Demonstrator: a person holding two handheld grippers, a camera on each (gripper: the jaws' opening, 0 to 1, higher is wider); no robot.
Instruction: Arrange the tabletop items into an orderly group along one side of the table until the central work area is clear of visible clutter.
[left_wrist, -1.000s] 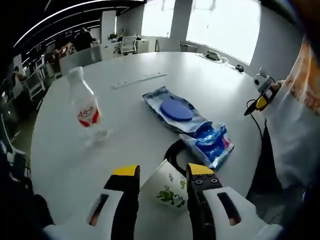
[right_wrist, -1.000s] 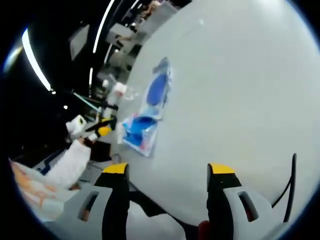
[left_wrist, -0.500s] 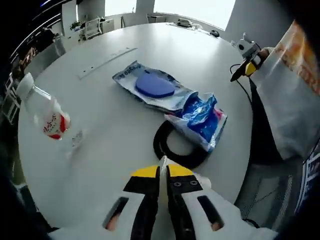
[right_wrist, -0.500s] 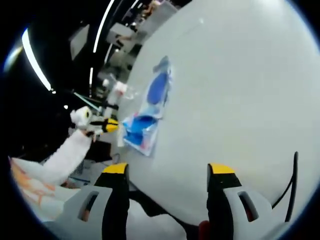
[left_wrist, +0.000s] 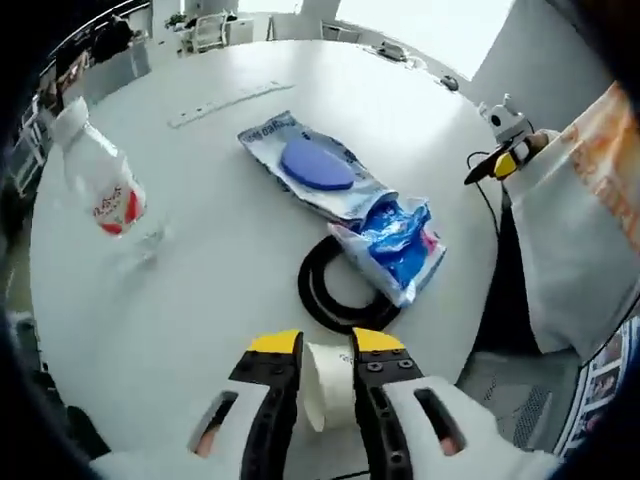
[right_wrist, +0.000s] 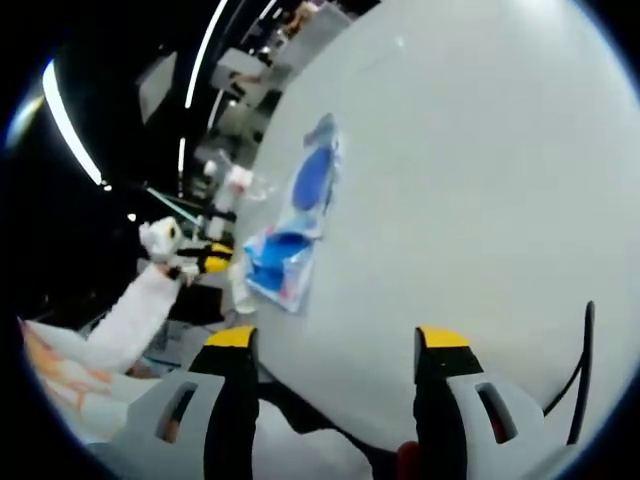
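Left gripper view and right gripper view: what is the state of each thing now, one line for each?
Left tool: shut on paper cup.
Paper cup: on its side between the jaws.
Right tool: open, holding nothing.
Water bottle: upright, cap on.
Blue packets: lying flat.
Black ring: flat, partly under a packet.

A large round white table (left_wrist: 200, 300) takes up most of the left gripper view. On its surface, toward the upper left, a long pale strip (left_wrist: 230, 102) lies flat. Beyond the table's far edge, at the top of the frame, stand office chairs (left_wrist: 210, 30) and a bright window (left_wrist: 420, 20). At the right edge a person's white sleeve (left_wrist: 570, 250) hangs beside the table. In the right gripper view, long ceiling light strips (right_wrist: 65, 120) glow against a dark room at the upper left, and a black cable (right_wrist: 583, 370) curves up at the lower right.
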